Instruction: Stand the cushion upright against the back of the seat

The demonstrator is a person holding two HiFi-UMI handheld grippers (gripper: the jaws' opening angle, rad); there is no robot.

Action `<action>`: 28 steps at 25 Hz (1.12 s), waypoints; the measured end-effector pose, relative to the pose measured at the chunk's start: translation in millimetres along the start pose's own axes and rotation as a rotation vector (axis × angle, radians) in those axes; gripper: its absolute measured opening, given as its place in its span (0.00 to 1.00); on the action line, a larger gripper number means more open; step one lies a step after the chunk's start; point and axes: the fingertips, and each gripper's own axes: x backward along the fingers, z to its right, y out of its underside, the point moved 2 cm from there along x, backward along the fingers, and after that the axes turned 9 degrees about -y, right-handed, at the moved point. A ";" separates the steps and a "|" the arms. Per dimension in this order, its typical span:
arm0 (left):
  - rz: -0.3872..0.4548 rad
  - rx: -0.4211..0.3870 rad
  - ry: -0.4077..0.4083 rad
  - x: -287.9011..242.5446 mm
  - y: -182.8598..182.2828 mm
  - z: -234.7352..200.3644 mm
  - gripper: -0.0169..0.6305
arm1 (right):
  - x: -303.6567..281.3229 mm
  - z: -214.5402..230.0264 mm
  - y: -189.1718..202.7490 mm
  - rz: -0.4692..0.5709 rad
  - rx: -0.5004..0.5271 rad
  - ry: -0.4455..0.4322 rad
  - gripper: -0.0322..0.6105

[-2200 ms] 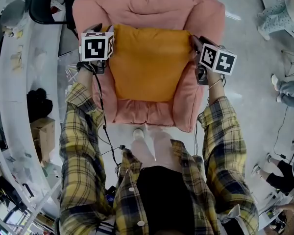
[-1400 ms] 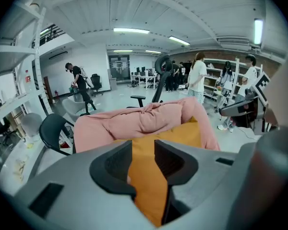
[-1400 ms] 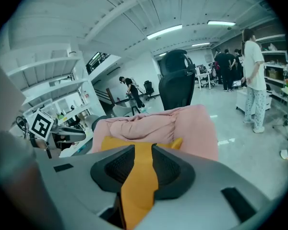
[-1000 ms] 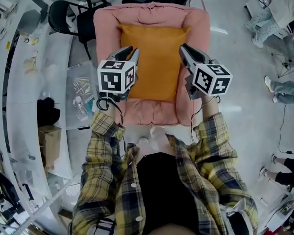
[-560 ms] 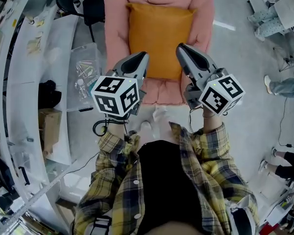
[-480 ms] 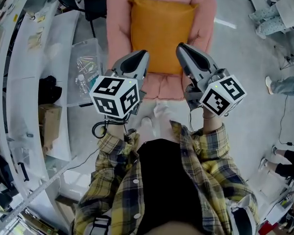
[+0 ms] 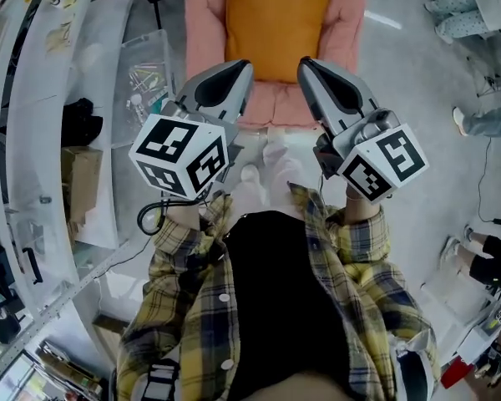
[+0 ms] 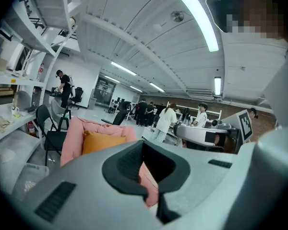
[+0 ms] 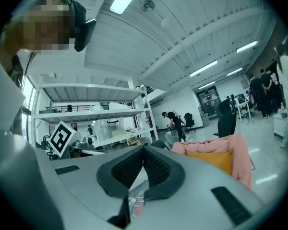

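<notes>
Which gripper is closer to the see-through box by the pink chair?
Left. The left gripper hangs just beside the see-through box; the right gripper is farther away, beyond the left one.

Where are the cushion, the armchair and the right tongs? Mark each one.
cushion point(image 7: 275, 23), head view, on the middle of its orange face.
armchair point(image 7: 205, 32), head view, on the pink armrest at the picture's left.
right tongs point(image 7: 304, 63), head view, on the closed tips.
</notes>
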 end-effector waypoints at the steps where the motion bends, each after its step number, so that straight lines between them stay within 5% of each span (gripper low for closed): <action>1: 0.010 -0.010 0.006 3.0 -2.4 2.9 0.03 | 3.8 -1.9 0.1 0.001 0.009 0.005 0.08; 11: 0.037 -0.110 0.052 30.7 -16.9 11.2 0.03 | 21.8 -12.2 -3.0 0.001 0.017 0.027 0.08; 28: 0.017 -0.073 0.078 49.5 -6.7 -2.9 0.03 | 23.7 -13.8 9.9 -0.053 0.007 0.039 0.08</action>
